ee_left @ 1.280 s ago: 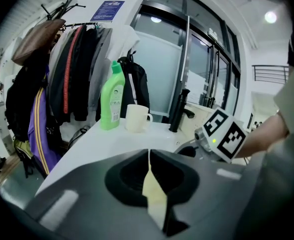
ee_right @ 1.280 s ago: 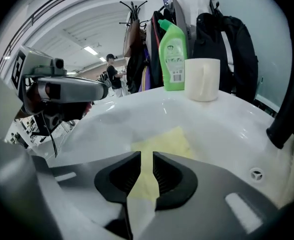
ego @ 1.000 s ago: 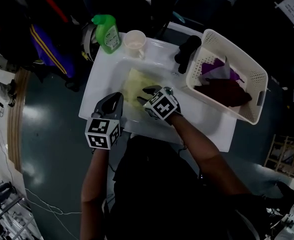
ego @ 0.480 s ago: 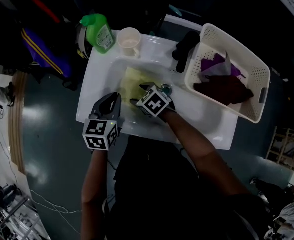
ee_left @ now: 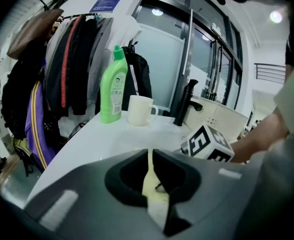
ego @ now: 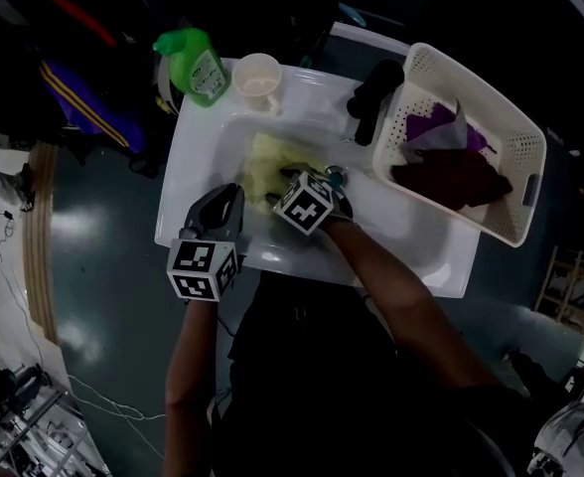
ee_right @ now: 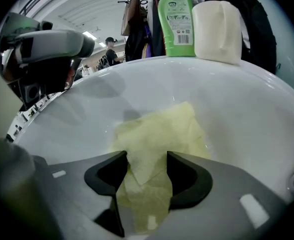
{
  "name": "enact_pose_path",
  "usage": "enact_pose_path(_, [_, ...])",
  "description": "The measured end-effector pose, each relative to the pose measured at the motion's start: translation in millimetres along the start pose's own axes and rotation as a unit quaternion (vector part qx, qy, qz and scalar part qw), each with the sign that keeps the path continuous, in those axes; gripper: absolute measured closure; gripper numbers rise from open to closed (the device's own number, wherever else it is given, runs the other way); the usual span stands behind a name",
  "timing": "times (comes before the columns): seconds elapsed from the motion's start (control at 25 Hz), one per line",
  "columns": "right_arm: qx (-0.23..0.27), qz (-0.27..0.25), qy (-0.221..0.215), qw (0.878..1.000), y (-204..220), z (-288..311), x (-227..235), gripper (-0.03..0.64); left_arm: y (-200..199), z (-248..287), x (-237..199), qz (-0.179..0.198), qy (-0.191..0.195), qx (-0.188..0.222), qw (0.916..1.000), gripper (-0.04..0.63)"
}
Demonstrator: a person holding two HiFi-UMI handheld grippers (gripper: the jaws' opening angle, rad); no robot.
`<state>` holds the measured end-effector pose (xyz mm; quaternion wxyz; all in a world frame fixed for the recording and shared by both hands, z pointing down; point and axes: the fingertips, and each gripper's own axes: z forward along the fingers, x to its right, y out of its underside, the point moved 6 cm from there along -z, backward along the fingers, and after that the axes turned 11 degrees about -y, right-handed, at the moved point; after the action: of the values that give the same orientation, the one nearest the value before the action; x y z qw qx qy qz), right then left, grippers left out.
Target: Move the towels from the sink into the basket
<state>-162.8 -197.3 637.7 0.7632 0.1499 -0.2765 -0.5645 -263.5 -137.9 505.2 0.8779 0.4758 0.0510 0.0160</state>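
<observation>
Sink (ego: 381, 217) w/ yellow towel (ego: 264, 159); fingers (ee_right: 187, 176) of right gripper (ee_right: 146, 160), spread astride its fold, were closing to grab it for basket (ego: 441, 56). Left gripper (ee_left: 151, 156) rested at rim, fingers pressed together.

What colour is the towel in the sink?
Pale yellow. The towel shows best in the right gripper view.

Yellow towel (ego: 270, 162) in sink (ego: 198, 157); basket (ego: 518, 229) beside it — maroon towel (ego: 453, 177) inside.
</observation>
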Motion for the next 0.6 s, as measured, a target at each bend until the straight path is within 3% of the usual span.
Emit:
enact_pose_path(0.16, [-0.002,-0.005,-0.002,1.0,0,0,-1,0.432,0,1,-1,0.001,0.001,0.0,1.0,0.565])
enact_pose_path(0.32, [-0.005,-0.015,-0.002,1.0,1,0,-6,0.591,0,1,-1,0.006,0.004,-0.003,1.0,0.565])
enact_pose_path(0.6, [0.004,-0.018,-0.005,1.0,3,-7,-17,0.607,-1,1,0,0.012,0.01,0.0,0.9999,0.566])
